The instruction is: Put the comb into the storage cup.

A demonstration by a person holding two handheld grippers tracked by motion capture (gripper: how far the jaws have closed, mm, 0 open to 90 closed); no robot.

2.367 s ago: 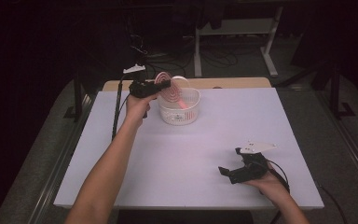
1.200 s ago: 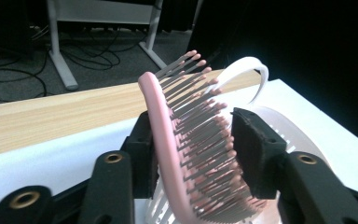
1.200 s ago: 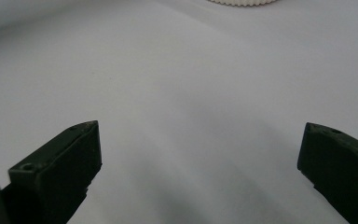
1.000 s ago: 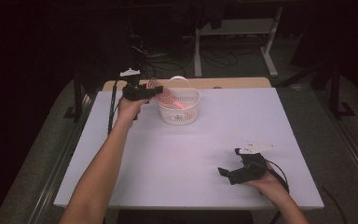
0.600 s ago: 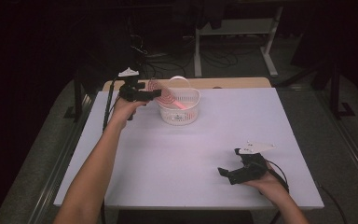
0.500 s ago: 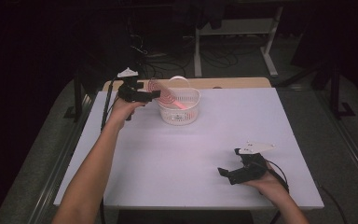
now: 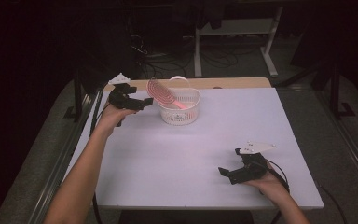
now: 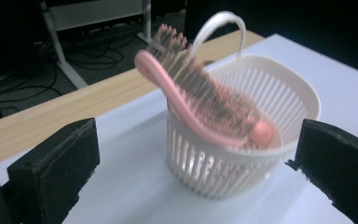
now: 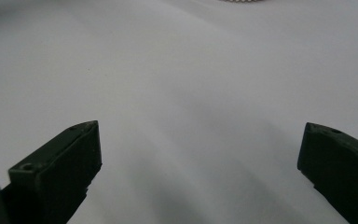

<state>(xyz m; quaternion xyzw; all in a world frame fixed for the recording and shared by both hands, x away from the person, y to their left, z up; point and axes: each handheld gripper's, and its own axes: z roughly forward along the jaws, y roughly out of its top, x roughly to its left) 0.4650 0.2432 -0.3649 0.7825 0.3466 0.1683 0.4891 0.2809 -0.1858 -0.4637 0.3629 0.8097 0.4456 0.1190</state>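
A white slatted basket [image 7: 181, 108] with a hoop handle stands at the far left-centre of the white table [image 7: 191, 154]. A pink hairbrush [image 7: 161, 92] leans in it, head sticking up over the left rim. My left gripper [image 7: 142, 103] hovers just left of the basket, apart from the brush. Its jaws have just been opening and nothing is between them. The left gripper view looks past the open left gripper [image 8: 196, 163] at the basket [image 8: 242, 154] and the brush [image 8: 200, 107]. My right gripper [image 7: 228, 173] rests open near the front right, over bare tabletop [image 9: 200, 158].
A wooden strip [image 7: 233, 83] runs along the table's far edge. Behind it are desk legs [image 7: 198, 51] and cables on a dark floor. A metal rail [image 7: 70, 149] borders the table's left side.
The left gripper let go of the brush, which now leans in the basket, and drew back to the left. The right hand has kept still.
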